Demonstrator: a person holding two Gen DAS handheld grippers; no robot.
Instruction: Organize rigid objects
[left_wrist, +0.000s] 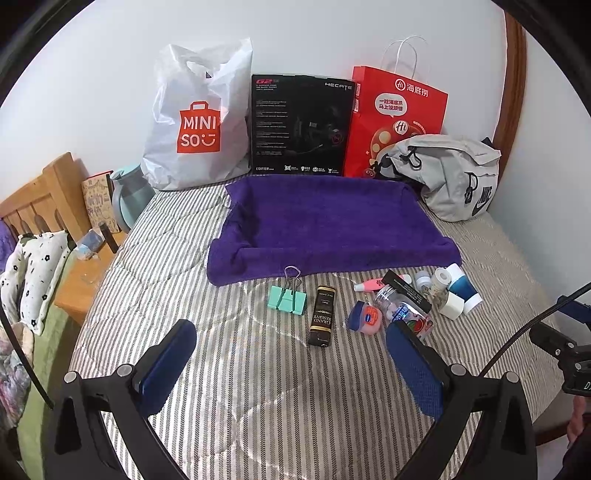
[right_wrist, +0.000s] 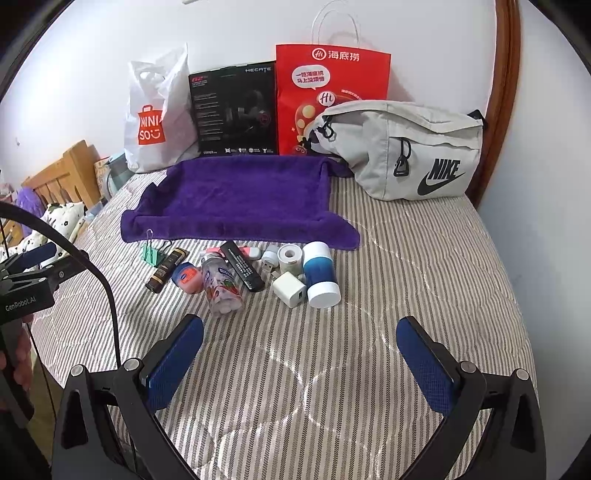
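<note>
Both grippers, left gripper (left_wrist: 291, 354) and right gripper (right_wrist: 300, 349), are hovering spread wide and empty over the striped bed (right_wrist: 424, 258); the stiff, light binder clip (left_wrist: 288, 298) is probably best pinched across its mint body.

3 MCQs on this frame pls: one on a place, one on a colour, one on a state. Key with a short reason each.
1. Where does the binder clip lie?
A. on the purple towel
B. on the striped bedspread, just in front of the towel
C. inside the grey bag

2. What colour is the towel?
A. purple
B. green
C. red

3. How are the left tongs?
A. shut on the brown bottle
B. shut on nothing
C. open, holding nothing

Key:
1 B: the clip rests on the bedspread, its wire handles reaching the towel's near edge.
2 A: the cloth is plainly purple in both views.
3 C: both blue pads stand wide apart, with the brown bottle lying beyond them untouched.
</note>
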